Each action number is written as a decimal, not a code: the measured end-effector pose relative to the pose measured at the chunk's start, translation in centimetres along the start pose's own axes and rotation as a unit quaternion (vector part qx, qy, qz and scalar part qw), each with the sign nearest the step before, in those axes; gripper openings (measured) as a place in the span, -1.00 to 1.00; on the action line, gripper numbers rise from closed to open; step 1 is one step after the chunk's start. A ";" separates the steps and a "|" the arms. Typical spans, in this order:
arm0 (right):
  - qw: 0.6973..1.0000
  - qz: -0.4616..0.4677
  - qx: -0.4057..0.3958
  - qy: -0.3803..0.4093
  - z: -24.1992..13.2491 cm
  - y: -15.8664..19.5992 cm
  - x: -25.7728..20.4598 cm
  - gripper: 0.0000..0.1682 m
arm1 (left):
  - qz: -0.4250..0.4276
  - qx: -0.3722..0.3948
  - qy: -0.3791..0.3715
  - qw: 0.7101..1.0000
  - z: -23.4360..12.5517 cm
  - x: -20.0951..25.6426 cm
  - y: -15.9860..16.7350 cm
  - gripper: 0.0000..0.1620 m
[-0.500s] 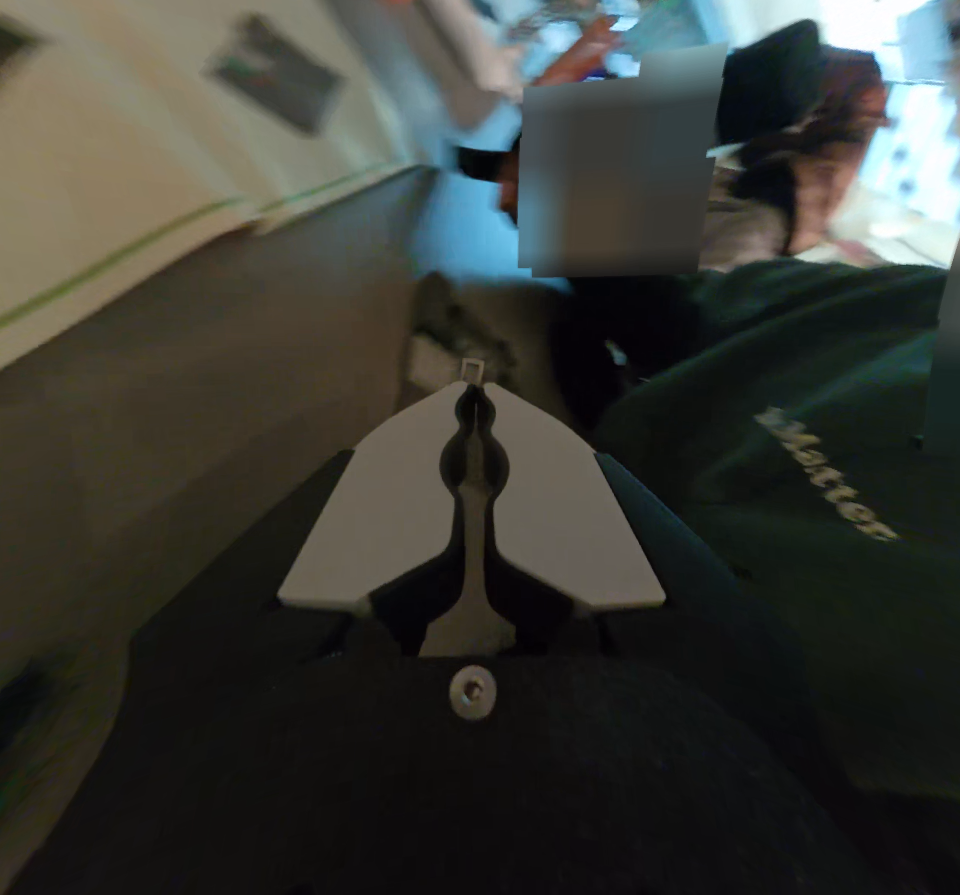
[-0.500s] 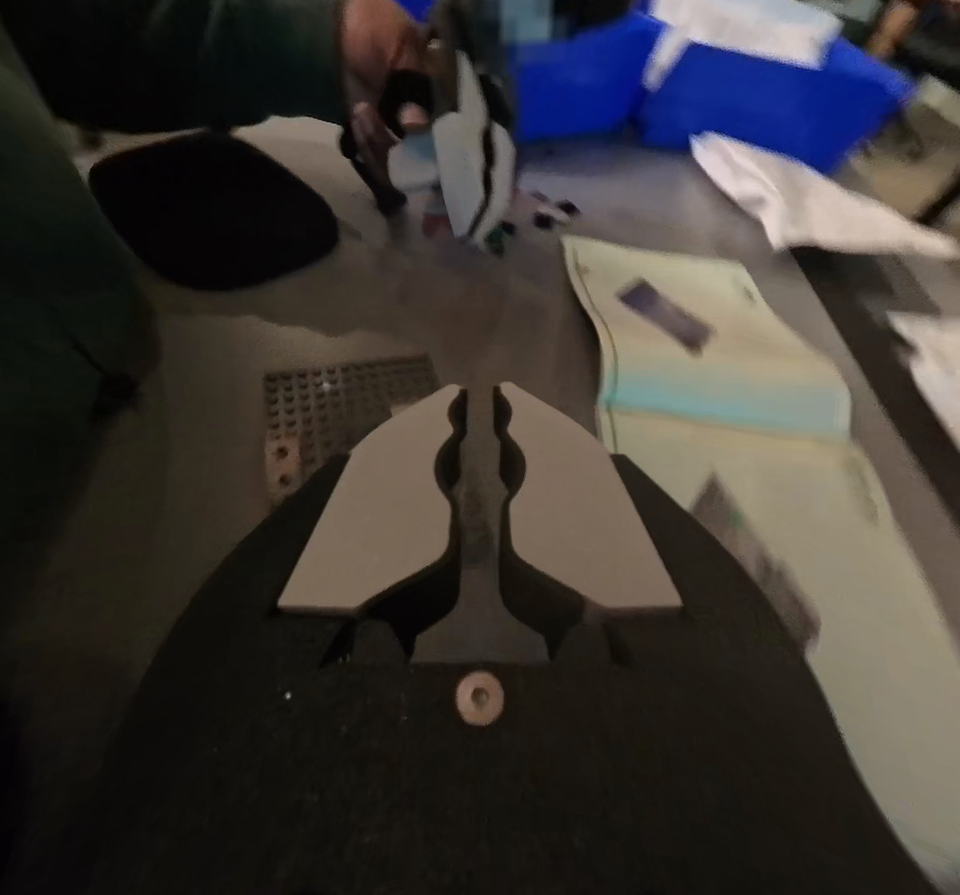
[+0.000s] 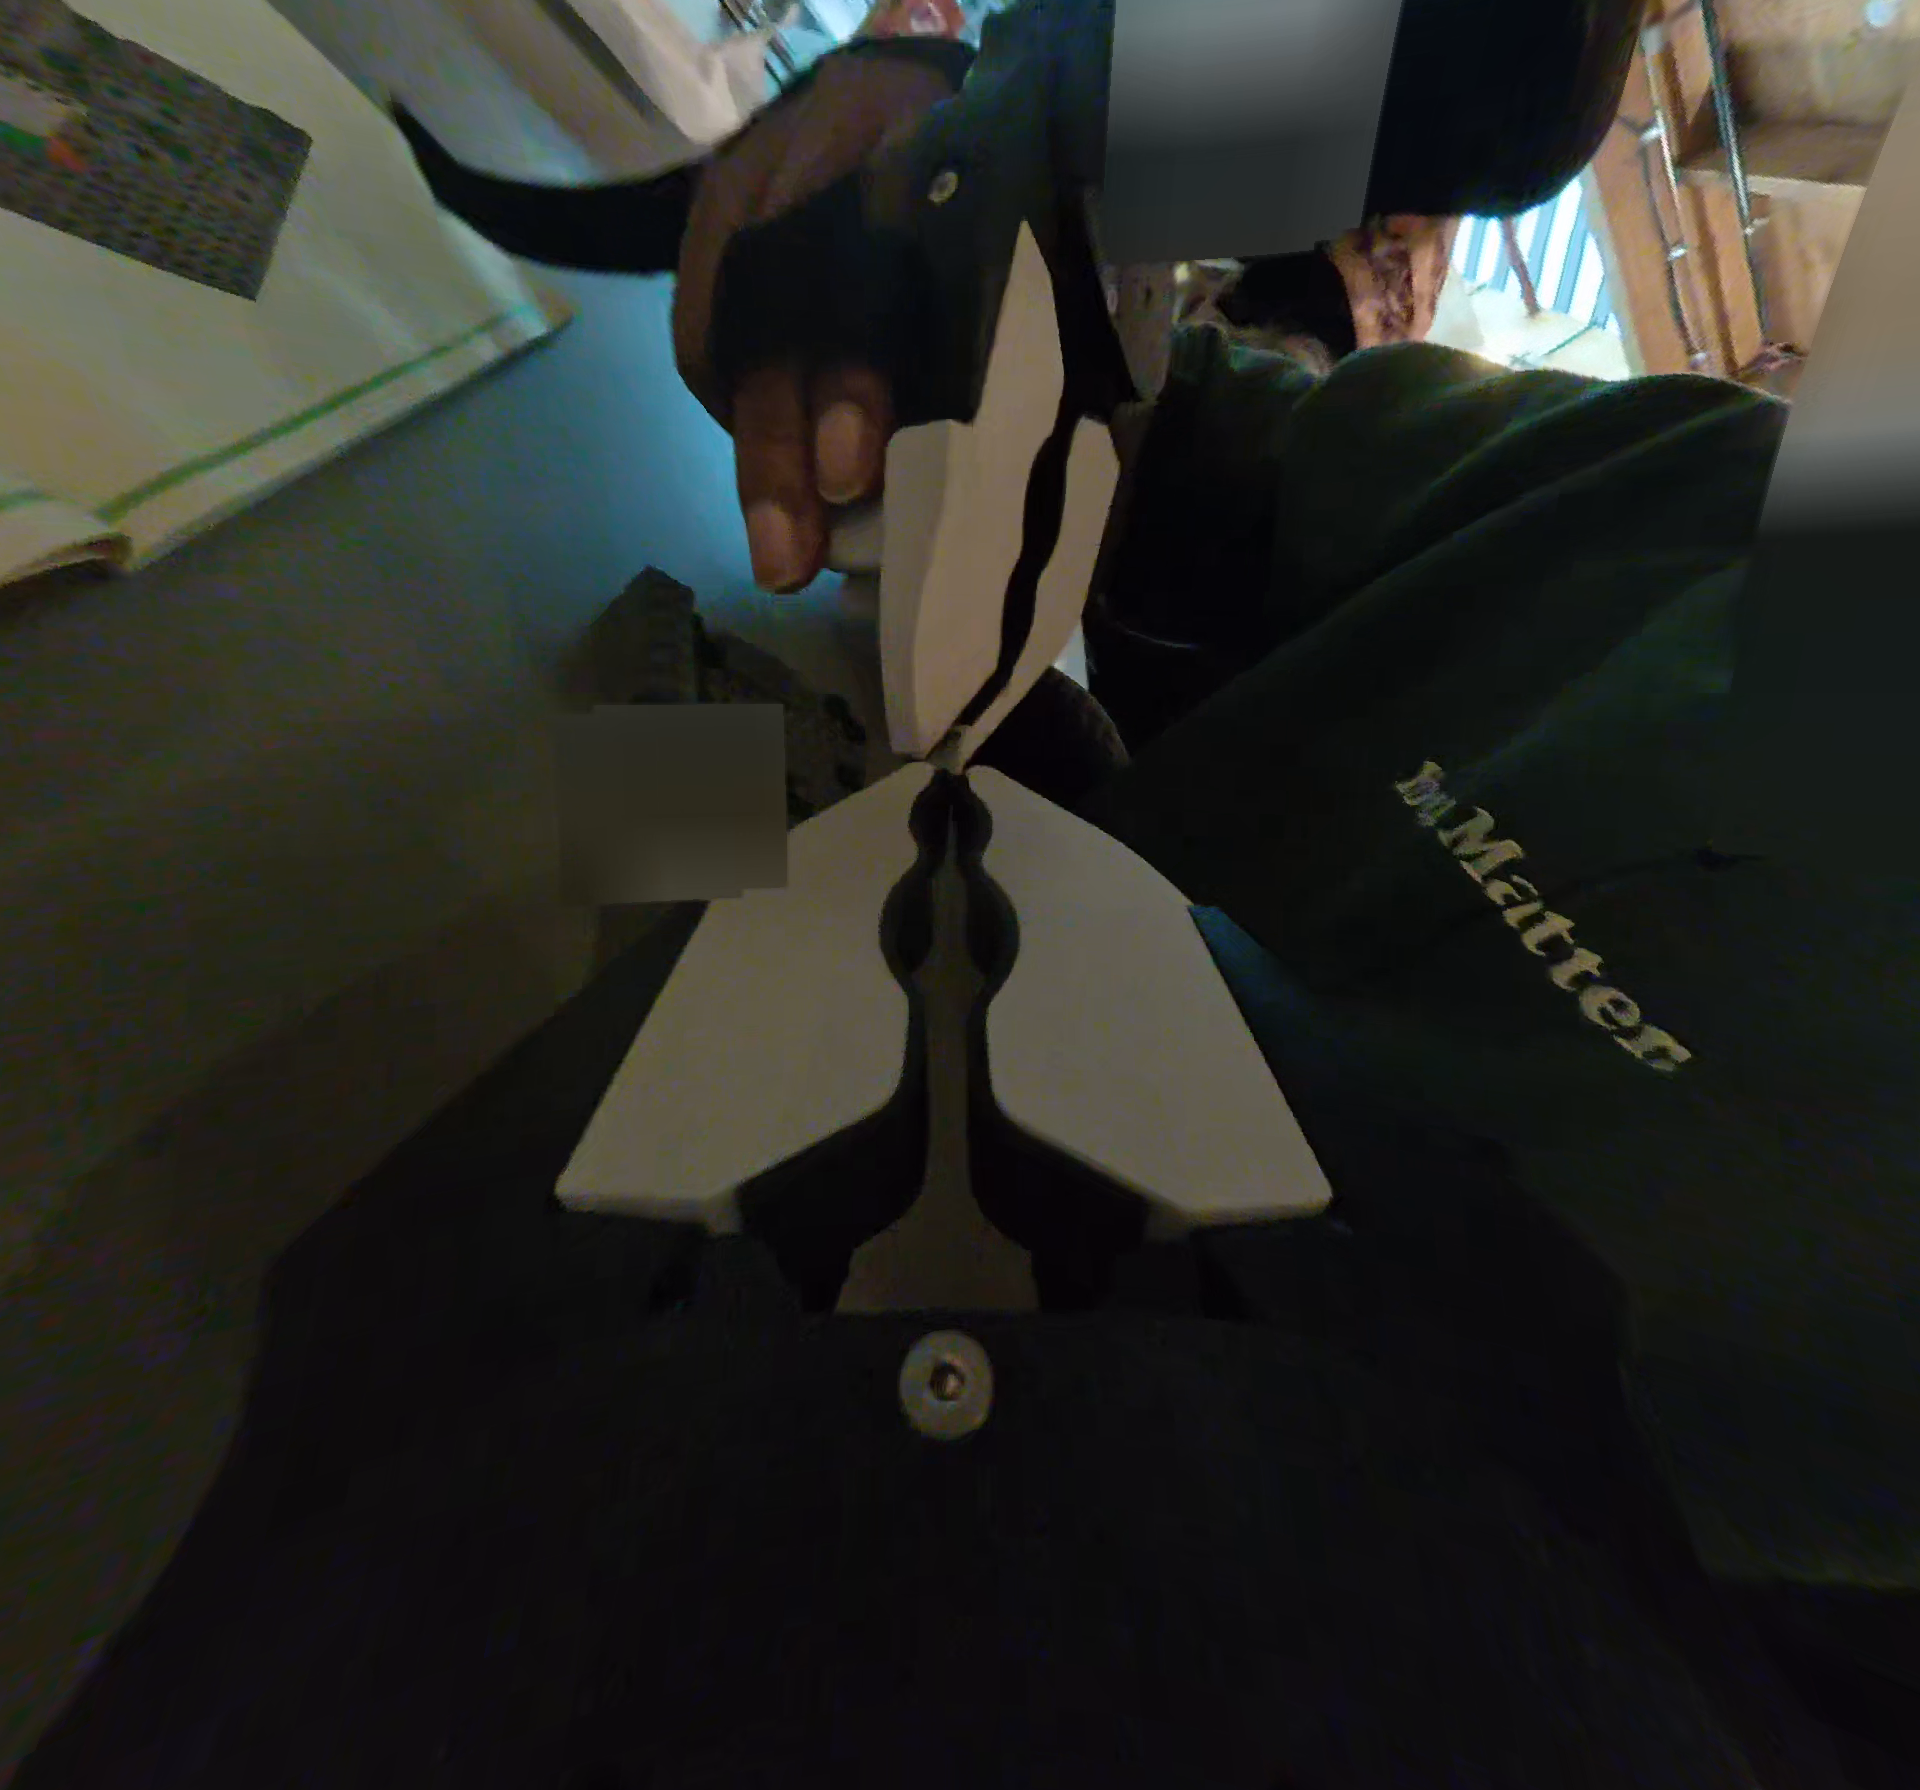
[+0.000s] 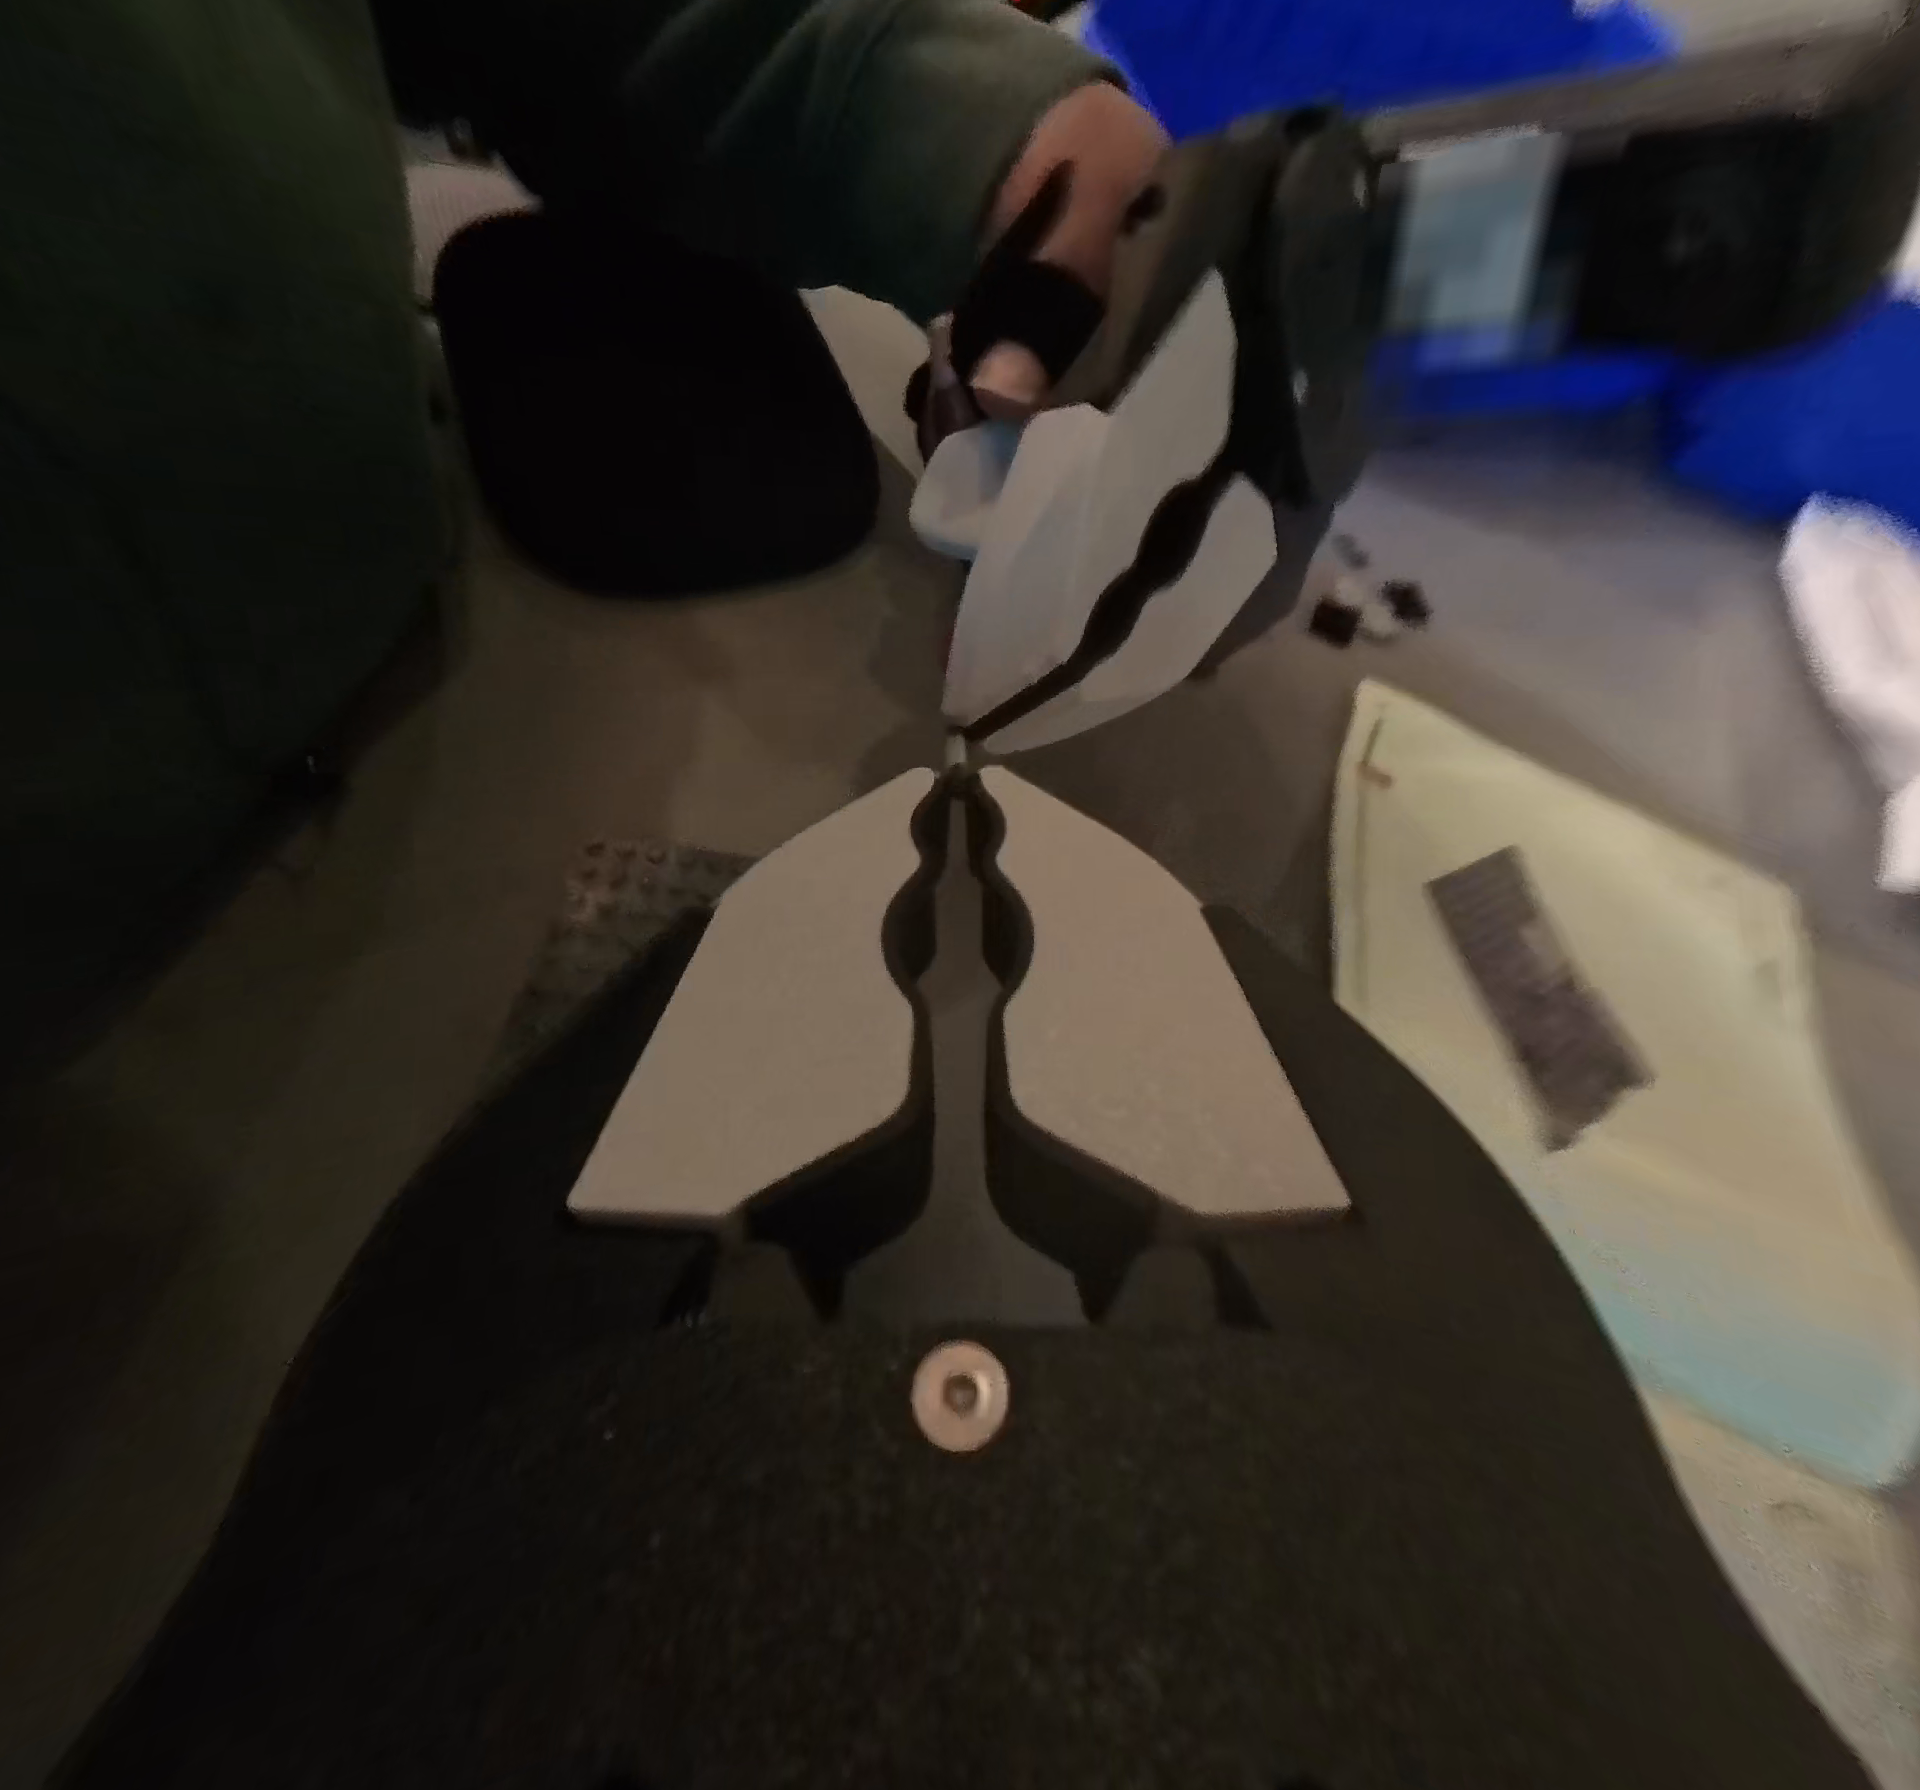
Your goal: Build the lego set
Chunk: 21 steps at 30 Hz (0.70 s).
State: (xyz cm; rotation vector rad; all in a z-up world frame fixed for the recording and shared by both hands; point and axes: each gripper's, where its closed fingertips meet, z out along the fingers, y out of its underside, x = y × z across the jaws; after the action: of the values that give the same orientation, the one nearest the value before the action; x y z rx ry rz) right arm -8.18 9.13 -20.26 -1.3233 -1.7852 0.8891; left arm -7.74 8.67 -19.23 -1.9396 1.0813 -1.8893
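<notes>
In the left wrist view, the left hand-held gripper [image 3: 943, 779] has its two white fingers drawn together to a narrow slit, and at the very tips it pinches a tiny pale lego piece [image 3: 948, 756]. Directly in front of it, tip against tip, the right hand-held gripper [image 3: 961, 738] comes down from the far side, also nearly closed, held by a hand [image 3: 790, 317] in a dark green sleeve. Behind the meeting point a dark studded baseplate [image 3: 665, 639] lies on the grey bench [image 3: 260, 805], and an open instruction booklet [image 3: 208, 369] lies at the far left. In the right wrist view, the right hand-held gripper [image 4: 956, 776] is narrow too, and the small piece [image 4: 957, 751] sits just ahead of its tips, between them and the tips of the left hand-held gripper [image 4: 971, 732]; I cannot tell if the right one really grips it. So the piece lies straight ahead of both, on the line that joins them; both are equally near. The baseplate [image 4: 613, 893] is near left, lower down, and the booklet [image 4: 1558, 1065] on the right. The piece seems to be passed or re-gripped in the air, which asks fine alignment.
</notes>
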 end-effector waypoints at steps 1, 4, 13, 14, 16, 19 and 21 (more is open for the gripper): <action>0.999 0.047 -0.003 -0.011 0.2 0.2 0.2 -0.98 | 0.003 0.005 -0.010 1.000 -0.4 -0.3 -0.1 -0.99; 0.977 0.207 -0.029 -0.048 0.6 1.5 1.0 -0.97 | 0.051 0.001 -0.094 0.994 -1.5 -2.0 -0.2 -0.86; 0.831 0.523 0.092 -0.164 0.8 -0.4 2.7 -0.98 | 0.304 -0.018 -0.334 0.892 -2.7 -3.3 -1.3 -0.71; 0.822 0.534 0.101 -0.171 0.8 -0.5 2.7 -0.98 | 0.319 -0.016 -0.348 0.881 -2.8 -3.2 -1.4 -0.72; 0.809 0.547 0.117 -0.183 0.8 -0.9 2.6 -0.98 | 0.338 -0.006 -0.367 0.867 -2.9 -3.1 -1.9 -0.73; 0.798 0.554 0.133 -0.194 0.7 -1.5 2.3 -0.98 | 0.354 0.011 -0.362 0.862 -2.5 -2.4 -2.2 -0.77; 0.793 0.557 0.142 -0.200 0.6 -1.8 2.2 -0.97 | 0.361 0.017 -0.359 0.860 -2.3 -2.1 -2.4 -0.79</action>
State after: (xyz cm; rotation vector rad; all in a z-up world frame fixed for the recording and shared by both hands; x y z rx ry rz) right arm -9.97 10.79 -18.71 -2.0770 -0.8863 2.0930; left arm -8.86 12.46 -18.99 -1.6266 1.2341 -0.6898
